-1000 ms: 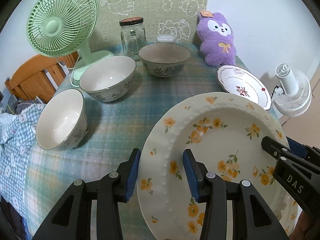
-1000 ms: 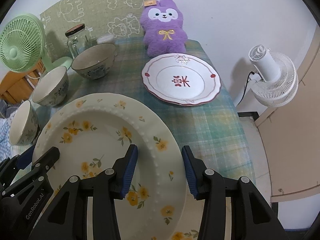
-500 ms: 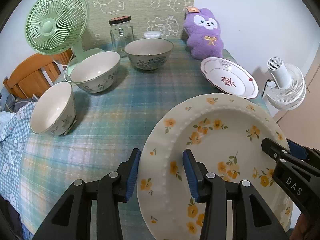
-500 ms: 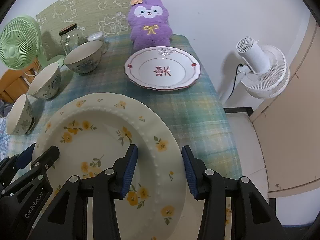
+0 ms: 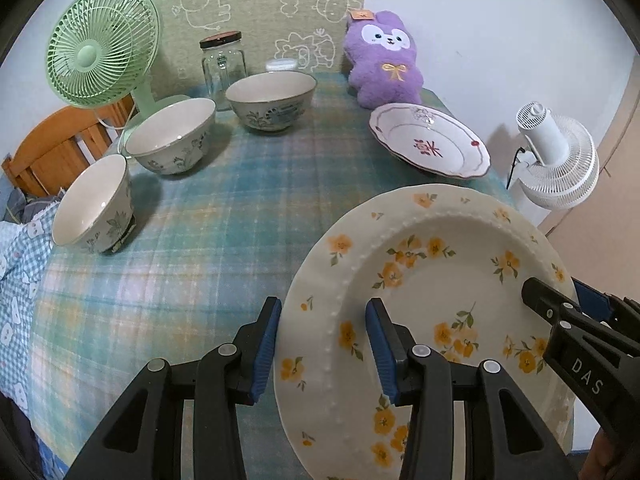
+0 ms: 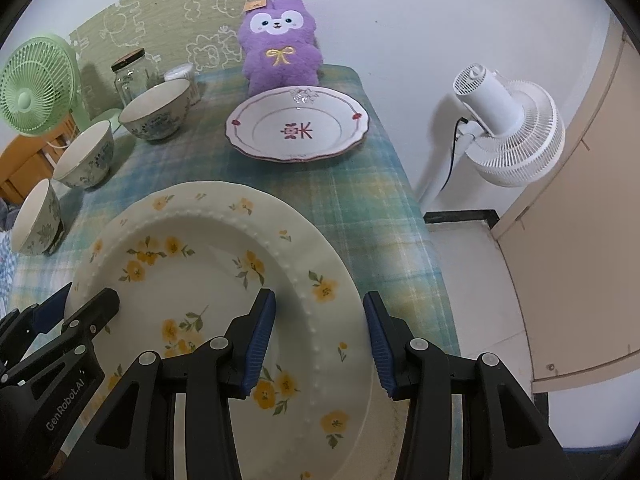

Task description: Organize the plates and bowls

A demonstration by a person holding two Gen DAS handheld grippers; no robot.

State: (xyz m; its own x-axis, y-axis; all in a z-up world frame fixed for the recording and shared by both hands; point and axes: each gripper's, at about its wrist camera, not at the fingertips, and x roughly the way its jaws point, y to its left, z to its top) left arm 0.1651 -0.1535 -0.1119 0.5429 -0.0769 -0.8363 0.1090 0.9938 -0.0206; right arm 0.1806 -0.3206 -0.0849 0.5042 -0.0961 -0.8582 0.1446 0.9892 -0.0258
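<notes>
A green desk fan [image 5: 102,46] stands at the far left corner of the table, with a wooden chair [image 5: 52,148] behind that edge. Three bowls run in a diagonal line across the plaid tablecloth [image 5: 224,216]: the nearest bowl [image 5: 94,206] close to the left edge, the middle bowl [image 5: 172,140] just beyond it, and the far bowl [image 5: 270,100] by a lidded glass jar [image 5: 223,62]. All three sit upright and apart from one another.

Nearer the front, the left gripper [image 5: 322,346] has its blue-padded fingers spread on either side of the left rim of a big cream plate with yellow flowers [image 5: 432,292]. The gap between the pads looks wider than the rim, and I cannot tell whether they are actually pressing on it. The plate seems lifted above the cloth, tilted slightly.

The right gripper [image 6: 320,338] straddles the opposite rim of the same plate [image 6: 200,264] in the same way, fingers apart, contact unclear.

Beyond the floral plate, a scalloped white plate with a red character [image 6: 296,128] lies flat on the cloth, just in front of a purple plush bunny [image 6: 282,46] leaning at the wall. Off the table's right side stands a white floor fan [image 6: 508,124].
</notes>
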